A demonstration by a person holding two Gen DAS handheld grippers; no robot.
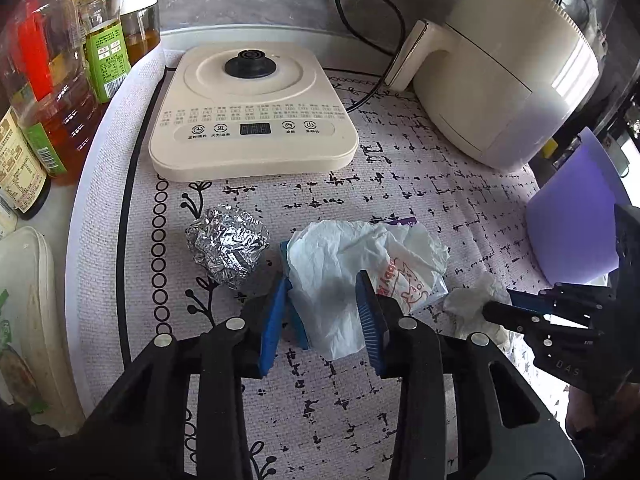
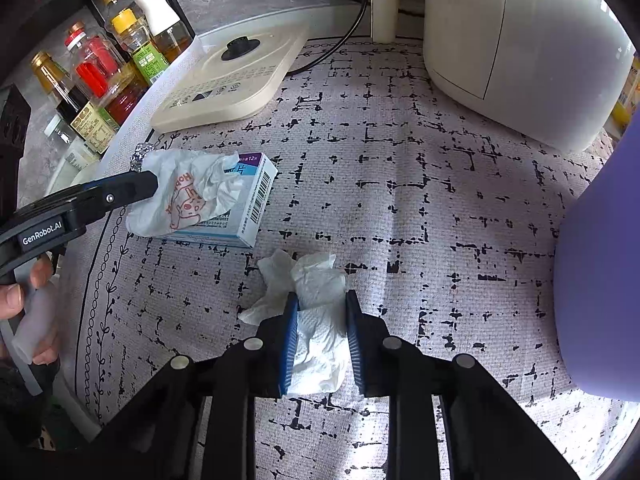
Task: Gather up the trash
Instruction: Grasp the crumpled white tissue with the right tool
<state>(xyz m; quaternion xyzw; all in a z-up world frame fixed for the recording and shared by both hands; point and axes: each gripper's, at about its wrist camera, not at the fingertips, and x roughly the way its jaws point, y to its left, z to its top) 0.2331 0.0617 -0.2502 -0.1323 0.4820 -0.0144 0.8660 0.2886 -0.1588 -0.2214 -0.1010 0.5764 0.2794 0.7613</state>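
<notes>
A crumpled white plastic bag with red print lies on top of a blue-and-white medicine box on the patterned mat. My left gripper is shut on the bag, both blue pads pressing its folds; the right wrist view shows the left gripper at the bag's left edge. A ball of foil sits just left of it, untouched. Right of the box lies a crumpled white tissue. My right gripper is shut on the tissue, which fills the gap between its pads.
A cream induction cooker and a cream air fryer stand at the back, cables behind them. Several oil and sauce bottles line the left edge. A purple bin rises at the right. A hand holds the left gripper.
</notes>
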